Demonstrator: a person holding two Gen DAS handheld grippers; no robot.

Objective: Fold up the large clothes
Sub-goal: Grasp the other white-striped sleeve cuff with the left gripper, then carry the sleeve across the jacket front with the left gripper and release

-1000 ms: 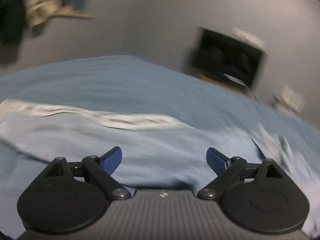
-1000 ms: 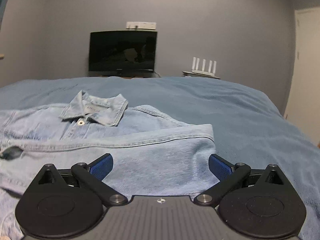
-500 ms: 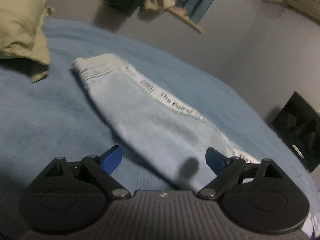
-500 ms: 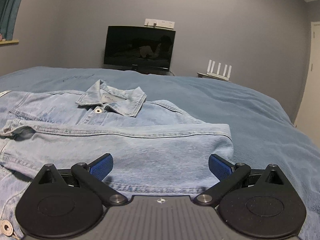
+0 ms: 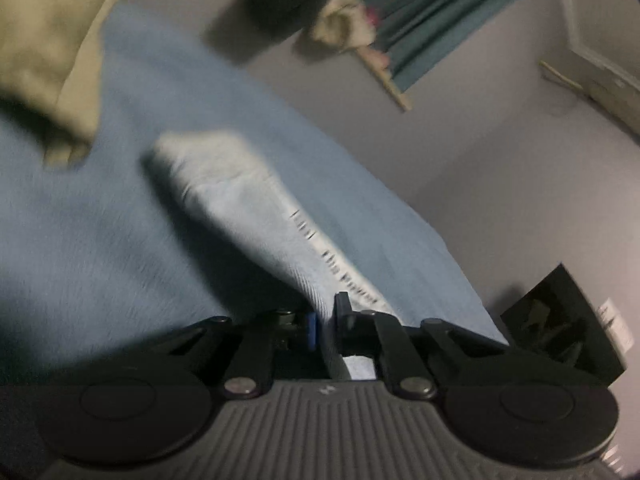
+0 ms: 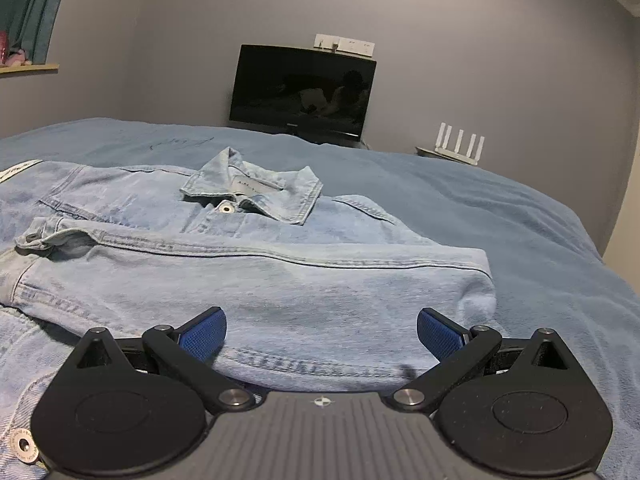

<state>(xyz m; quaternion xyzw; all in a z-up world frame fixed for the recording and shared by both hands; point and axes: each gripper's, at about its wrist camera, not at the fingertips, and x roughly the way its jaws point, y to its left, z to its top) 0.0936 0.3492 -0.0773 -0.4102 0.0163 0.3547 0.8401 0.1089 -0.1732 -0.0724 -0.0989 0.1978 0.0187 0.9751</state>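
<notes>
A light-blue denim jacket (image 6: 248,256) lies on the blue bed, collar (image 6: 256,190) toward the far wall, its right sleeve folded across the front. My right gripper (image 6: 322,330) is open and empty just above the folded sleeve's near edge. In the left wrist view the jacket's other sleeve (image 5: 248,208), pale with a white printed stripe, stretches away across the bed. My left gripper (image 5: 325,326) is shut on this sleeve near its shoulder end. The view is blurred.
The blue bed cover (image 6: 500,216) spreads around the jacket. A beige pillow (image 5: 44,52) lies at the left. A dark monitor (image 6: 302,90) and a white router (image 6: 460,142) stand by the far wall. A teal curtain (image 5: 416,12) hangs at the window.
My left gripper has closed on the striped sleeve, having swung left toward it. My right gripper has stayed open and drifted slightly right over the folded sleeve.
</notes>
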